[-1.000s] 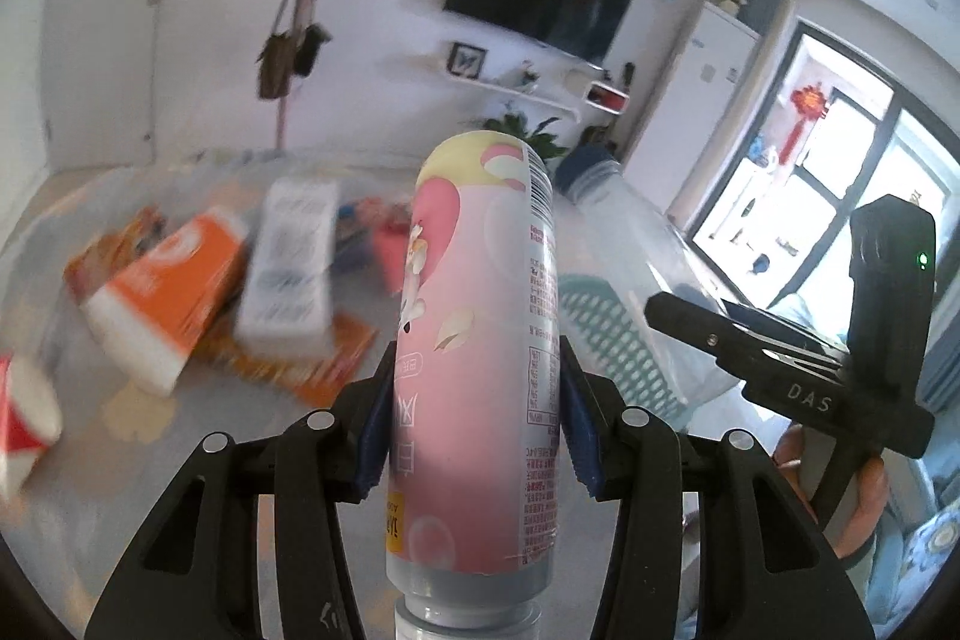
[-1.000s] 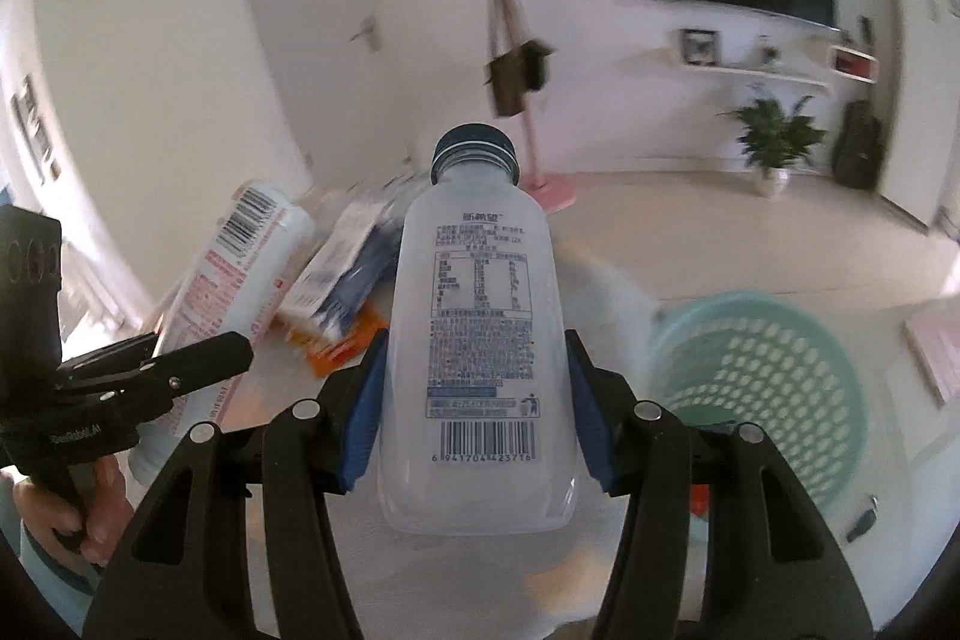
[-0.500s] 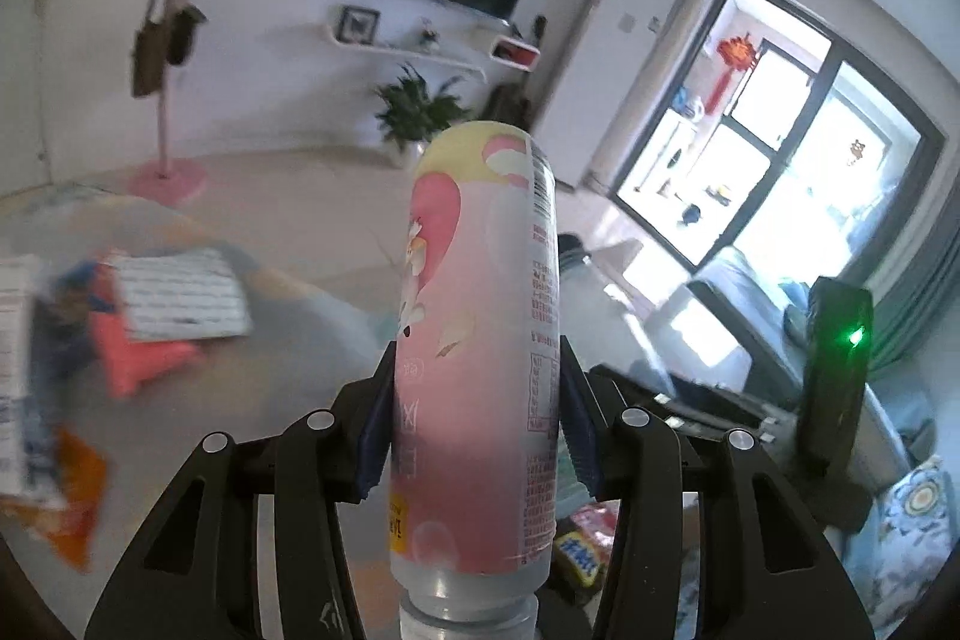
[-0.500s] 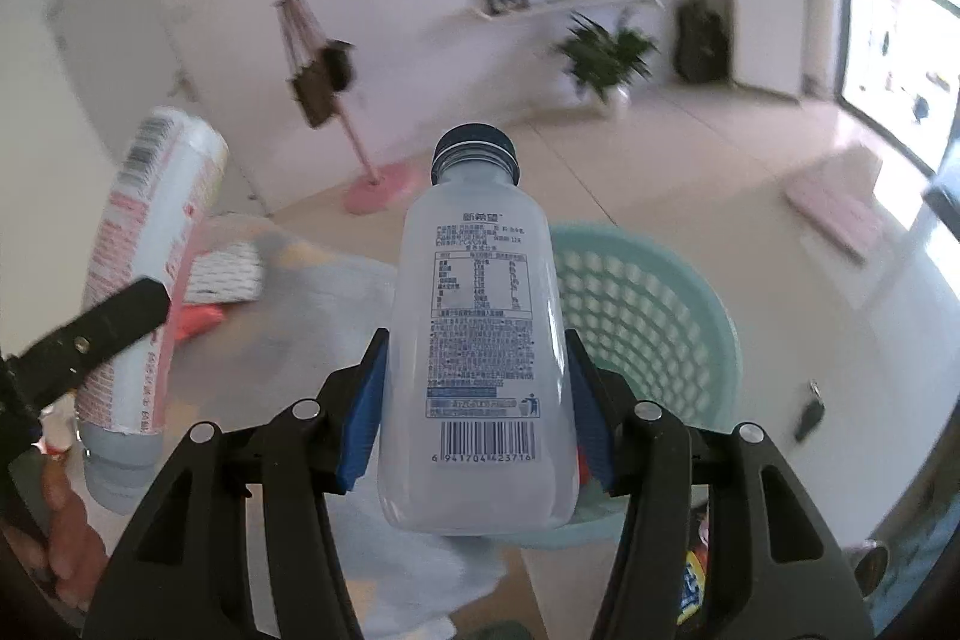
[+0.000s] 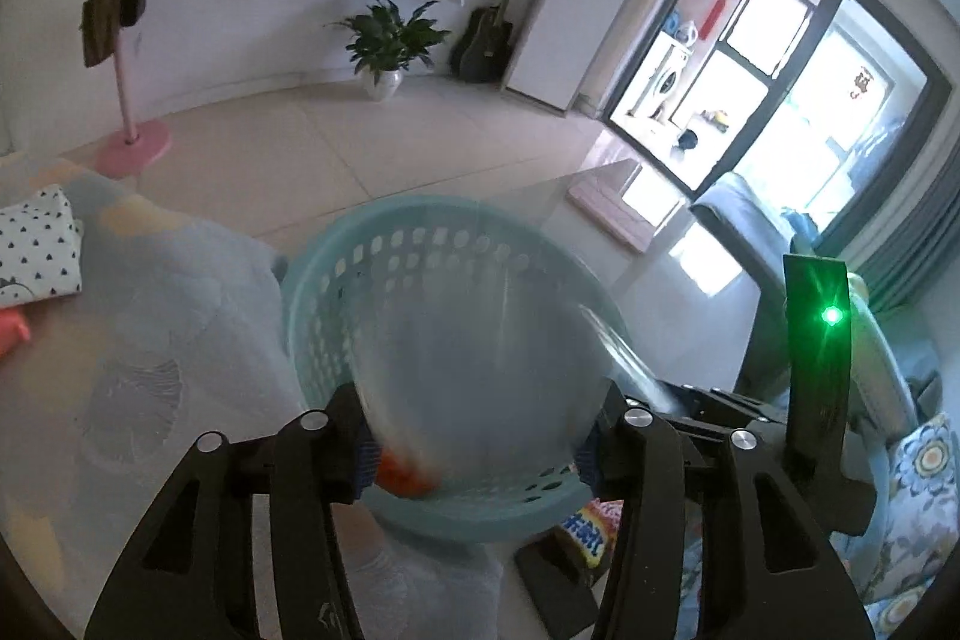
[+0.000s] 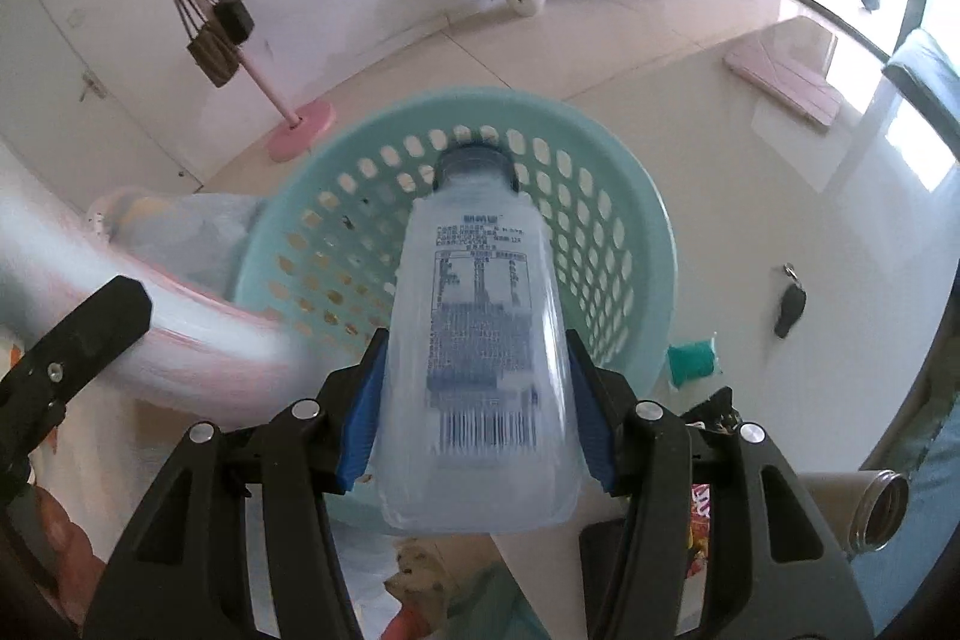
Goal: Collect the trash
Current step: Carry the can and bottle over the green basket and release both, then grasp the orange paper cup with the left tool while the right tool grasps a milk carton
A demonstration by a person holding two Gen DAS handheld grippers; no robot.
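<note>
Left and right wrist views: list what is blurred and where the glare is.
Left wrist view: a pale motion smear fills the gap between the left gripper's jaws, which have just been opening; the basket behind is sharp; the window is blown out. Right wrist view: the pink can is a curved streak, the bottle's print is soft, glare lies on the floor.

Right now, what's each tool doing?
Left tool: open, jaws just been opening, blurred pink bottle between them.
Right tool: closed on clear bottle.
</note>
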